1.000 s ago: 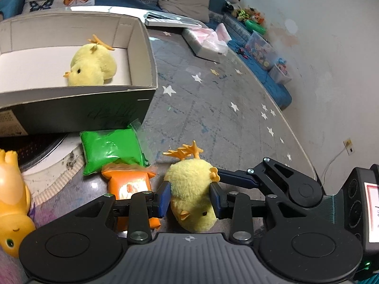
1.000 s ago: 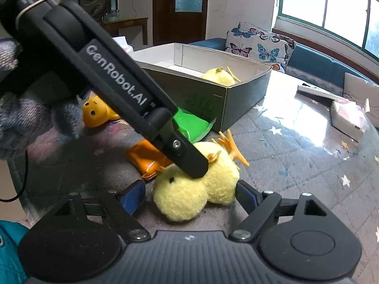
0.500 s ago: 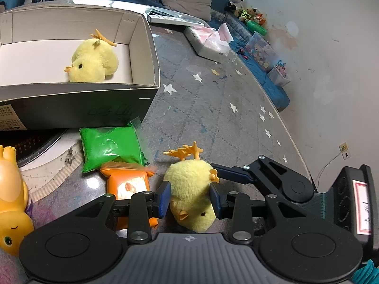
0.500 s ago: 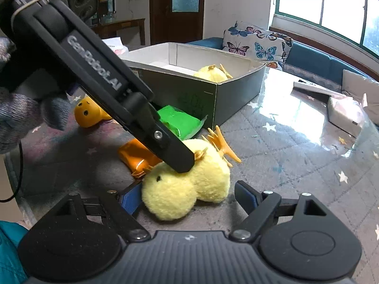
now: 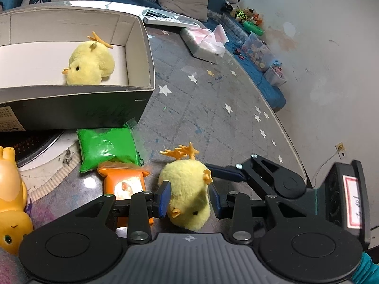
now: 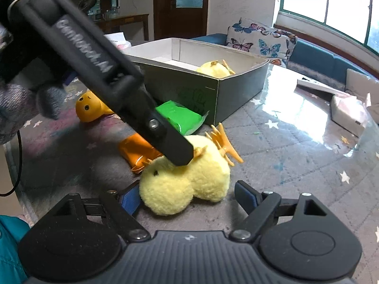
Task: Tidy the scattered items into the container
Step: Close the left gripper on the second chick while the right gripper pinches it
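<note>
A yellow plush chick (image 5: 187, 189) (image 6: 187, 182) is between the fingers of my left gripper (image 5: 189, 198), which is shut on it just above the table. My right gripper (image 6: 187, 198) is open, its blue pads either side of the same chick without squeezing it. The cardboard box (image 5: 142, 54) (image 6: 236, 87) stands beyond and holds a second plush chick (image 5: 88, 65) (image 6: 214, 68). A green packet (image 5: 106, 146) (image 6: 182, 118), an orange packet (image 5: 125, 184) (image 6: 137, 151) and a yellow rubber duck (image 5: 10, 208) (image 6: 90, 106) lie in front of the box.
The grey star-patterned tabletop (image 5: 213, 108) stretches right of the box. A tissue pack (image 5: 206, 45) (image 6: 350, 113) and a flat white item (image 5: 165, 20) lie at its far side. A sofa with butterfly cushions (image 6: 260, 37) is behind.
The left gripper has drawn back and risen slightly with the chick in it; the chick has tilted. The right gripper stays open around it.
</note>
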A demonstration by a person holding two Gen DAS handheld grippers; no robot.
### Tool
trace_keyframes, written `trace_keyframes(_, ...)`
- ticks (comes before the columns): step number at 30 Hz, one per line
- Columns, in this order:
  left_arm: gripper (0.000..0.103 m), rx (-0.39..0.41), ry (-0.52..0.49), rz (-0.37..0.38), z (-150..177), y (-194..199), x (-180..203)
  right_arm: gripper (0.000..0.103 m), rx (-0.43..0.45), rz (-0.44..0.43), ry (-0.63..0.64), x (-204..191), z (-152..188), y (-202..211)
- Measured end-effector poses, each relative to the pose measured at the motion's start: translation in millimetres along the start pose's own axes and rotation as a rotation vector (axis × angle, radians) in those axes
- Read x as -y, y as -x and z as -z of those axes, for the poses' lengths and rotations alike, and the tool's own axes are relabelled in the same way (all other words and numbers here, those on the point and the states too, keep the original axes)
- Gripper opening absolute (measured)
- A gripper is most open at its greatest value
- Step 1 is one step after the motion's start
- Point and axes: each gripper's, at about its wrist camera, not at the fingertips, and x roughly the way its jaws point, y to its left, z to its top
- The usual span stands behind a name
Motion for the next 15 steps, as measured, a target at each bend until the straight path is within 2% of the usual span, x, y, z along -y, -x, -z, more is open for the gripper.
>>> trace_keyframes(4, 0.038, -0.008, 0.002, 0.003, -0.3, -1.9, 1.5, 0.086, -0.007, -0.008, 0.009, 0.2, -0.7, -6.6)
trace_keyframes(10, 0.038, -0.012, 0.007, -0.015, -2.2, -5.5, -0.2, 0.077, -0.001, -0.002, 0.017, -4.8, -1.2, -5.7)
trace_keyframes(15, 0.038, -0.022, -0.02, -0.021, -4.8, -9.4, 3.8, 0.076, 0.001, 0.011, 0.003, -4.2, 0.6, -2.7)
